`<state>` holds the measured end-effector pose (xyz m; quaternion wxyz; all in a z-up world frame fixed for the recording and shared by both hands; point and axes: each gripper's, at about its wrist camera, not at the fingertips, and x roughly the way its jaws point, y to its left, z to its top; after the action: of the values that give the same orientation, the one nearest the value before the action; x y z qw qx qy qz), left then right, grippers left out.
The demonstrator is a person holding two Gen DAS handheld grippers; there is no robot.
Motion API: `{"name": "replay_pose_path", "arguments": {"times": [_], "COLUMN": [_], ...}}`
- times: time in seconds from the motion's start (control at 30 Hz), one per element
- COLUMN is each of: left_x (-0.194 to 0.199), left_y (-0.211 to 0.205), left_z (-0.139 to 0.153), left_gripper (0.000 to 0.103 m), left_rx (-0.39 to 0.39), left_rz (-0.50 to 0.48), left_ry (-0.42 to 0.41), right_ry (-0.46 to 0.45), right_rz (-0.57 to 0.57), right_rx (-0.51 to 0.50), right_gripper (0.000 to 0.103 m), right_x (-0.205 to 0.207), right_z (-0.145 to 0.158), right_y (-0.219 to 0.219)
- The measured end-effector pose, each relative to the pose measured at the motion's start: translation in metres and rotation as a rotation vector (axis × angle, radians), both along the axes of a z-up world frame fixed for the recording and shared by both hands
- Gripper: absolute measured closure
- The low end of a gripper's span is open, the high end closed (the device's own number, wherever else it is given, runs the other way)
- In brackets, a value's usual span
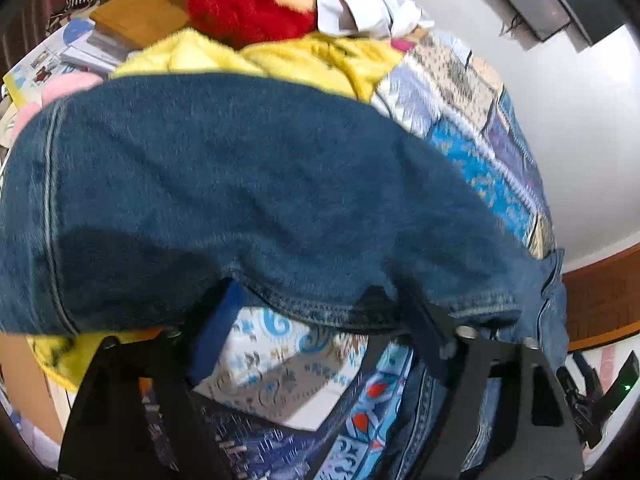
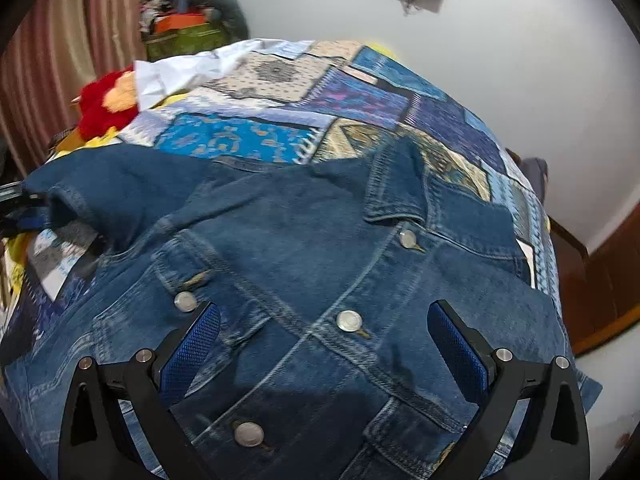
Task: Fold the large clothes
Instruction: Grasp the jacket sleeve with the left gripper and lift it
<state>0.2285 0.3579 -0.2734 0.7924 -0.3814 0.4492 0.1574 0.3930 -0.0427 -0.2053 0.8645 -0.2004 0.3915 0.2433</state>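
Observation:
A blue denim jacket [image 2: 304, 264] lies front-up on a patchwork bedspread [image 2: 280, 92], with metal buttons and its collar [image 2: 396, 188] toward the far side. My right gripper [image 2: 324, 344] hovers open just above the jacket's front, its blue-padded fingers [image 2: 192, 352] wide apart and empty. In the left wrist view a sleeve of the jacket [image 1: 240, 200] hangs lifted across the frame above the bedspread [image 1: 280, 360]. My left gripper [image 1: 316, 316] has its fingers apart, and the sleeve's hem drapes over the tips; I cannot tell whether it grips the cloth.
A red plush toy [image 1: 248, 4], a yellow cloth [image 1: 280, 60] and a white cloth [image 1: 360, 4] lie at the bed's far end. Books and papers [image 1: 60, 56] sit at the left. A curtain [image 2: 60, 72], a white wall [image 2: 480, 60] and wooden furniture [image 2: 600, 280] surround the bed.

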Motion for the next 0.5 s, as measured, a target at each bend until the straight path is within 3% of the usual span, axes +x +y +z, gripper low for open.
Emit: {"name": "replay_pose_path", "arguments": {"times": [0.07, 0.17, 0.23, 0.27, 0.33, 0.37, 0.43, 0.47, 0.5], "left_x": [-0.004, -0.004, -0.002, 0.0, 0.002, 0.007, 0.012, 0.016, 0.021], "left_y": [-0.009, -0.009, 0.0, 0.008, 0.018, 0.022, 0.02, 0.014, 0.002], "left_z": [0.0, -0.007, -0.012, -0.014, -0.016, -0.016, -0.01, -0.002, 0.012], "left_gripper": [0.026, 0.026, 0.036, 0.048, 0.07, 0.086, 0.091, 0.091, 0.092], "left_rx": [-0.034, -0.153, -0.203, -0.214, -0.188, -0.145, -0.073, 0.003, 0.131], "left_rz": [-0.025, -0.018, 0.02, 0.061, 0.093, 0.105, 0.092, 0.084, 0.065], "left_ry": [-0.013, -0.035, -0.049, -0.054, -0.022, 0.029, 0.064, 0.081, 0.11], "right_ry": [-0.016, -0.032, -0.043, -0.048, -0.057, -0.058, -0.065, -0.07, -0.08], "right_rz": [0.013, 0.034, 0.042, 0.044, 0.048, 0.051, 0.057, 0.056, 0.049], "right_rx": [0.002, 0.005, -0.001, -0.004, -0.004, 0.003, 0.029, 0.037, 0.041], "right_gripper": [0.0, 0.0, 0.0, 0.0, 0.0, 0.0, 0.0, 0.0, 0.0], "right_x": [-0.006, -0.013, -0.017, -0.019, -0.025, -0.027, -0.034, -0.037, -0.04], "right_z": [0.003, 0.007, 0.008, 0.009, 0.013, 0.015, 0.025, 0.03, 0.035], "right_y": [0.001, 0.002, 0.003, 0.002, -0.001, -0.004, -0.014, -0.02, -0.025]}}
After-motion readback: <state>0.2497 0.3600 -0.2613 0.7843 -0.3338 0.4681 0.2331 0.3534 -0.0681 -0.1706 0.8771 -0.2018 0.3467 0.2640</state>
